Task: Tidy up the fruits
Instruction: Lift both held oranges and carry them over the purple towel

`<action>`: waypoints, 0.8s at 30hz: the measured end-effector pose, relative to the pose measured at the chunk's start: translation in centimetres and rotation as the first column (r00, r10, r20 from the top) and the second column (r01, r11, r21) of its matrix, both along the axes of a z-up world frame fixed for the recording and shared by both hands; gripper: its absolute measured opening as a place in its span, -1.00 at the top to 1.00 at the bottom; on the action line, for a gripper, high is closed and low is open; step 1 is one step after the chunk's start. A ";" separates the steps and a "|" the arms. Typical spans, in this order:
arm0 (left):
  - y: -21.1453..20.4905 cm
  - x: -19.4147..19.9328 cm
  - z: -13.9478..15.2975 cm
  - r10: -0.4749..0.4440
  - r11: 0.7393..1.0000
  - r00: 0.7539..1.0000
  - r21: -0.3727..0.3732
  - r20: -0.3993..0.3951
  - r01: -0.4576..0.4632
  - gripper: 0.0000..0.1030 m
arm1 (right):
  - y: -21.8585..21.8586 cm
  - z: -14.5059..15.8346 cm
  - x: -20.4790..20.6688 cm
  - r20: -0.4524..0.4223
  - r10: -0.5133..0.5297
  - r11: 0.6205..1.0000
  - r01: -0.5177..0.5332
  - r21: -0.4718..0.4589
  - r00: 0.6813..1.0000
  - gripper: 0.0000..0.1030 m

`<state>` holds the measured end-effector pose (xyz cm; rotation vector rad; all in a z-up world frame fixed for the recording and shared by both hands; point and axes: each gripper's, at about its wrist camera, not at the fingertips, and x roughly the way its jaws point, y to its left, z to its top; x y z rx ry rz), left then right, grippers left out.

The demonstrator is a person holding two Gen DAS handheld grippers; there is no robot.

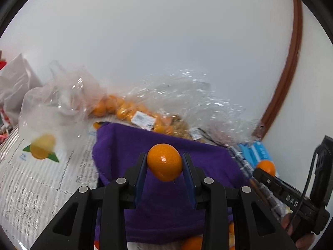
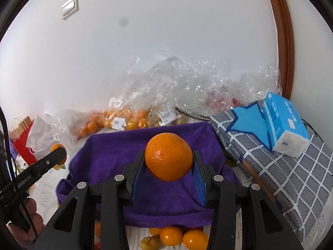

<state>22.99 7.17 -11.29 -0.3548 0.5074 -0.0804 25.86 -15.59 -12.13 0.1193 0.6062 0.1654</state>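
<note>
My left gripper (image 1: pixel 164 162) is shut on a small orange mandarin (image 1: pixel 164 161) and holds it above a purple cloth (image 1: pixel 166 208). My right gripper (image 2: pixel 168 160) is shut on a larger mandarin (image 2: pixel 168 159) above the same purple cloth (image 2: pixel 166 200). Each gripper shows at the edge of the other's view, the right one (image 1: pixel 265 169) and the left one (image 2: pixel 59 152), each with its fruit. Several loose mandarins (image 2: pixel 181 237) lie in front of the cloth. A clear bag of mandarins (image 2: pixel 116 120) lies behind it.
Crinkled clear plastic bags (image 2: pixel 187 83) pile against the white wall. A grey checked cushion (image 2: pixel 291 177) with a blue tissue pack (image 2: pixel 285 120) lies at the right. A white bag (image 1: pixel 41 125) and a red paper bag (image 2: pixel 22 145) stand at the left.
</note>
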 end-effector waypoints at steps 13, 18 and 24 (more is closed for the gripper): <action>-0.5 2.3 -3.4 -0.016 0.999 0.997 0.033 -0.074 0.018 0.38 | 0.5 -4.2 2.1 -0.109 -0.015 0.997 0.006 -0.080 0.994 0.18; -1.1 2.3 -3.8 -0.040 0.998 0.996 0.043 -0.085 0.044 0.38 | 0.7 -5.6 2.6 -0.146 -0.007 0.996 -0.006 -0.091 0.989 0.18; -1.1 2.5 -4.0 -0.049 0.998 0.993 0.035 -0.106 0.053 0.38 | 0.7 -6.4 2.7 -0.167 -0.002 0.996 -0.012 -0.083 0.986 0.18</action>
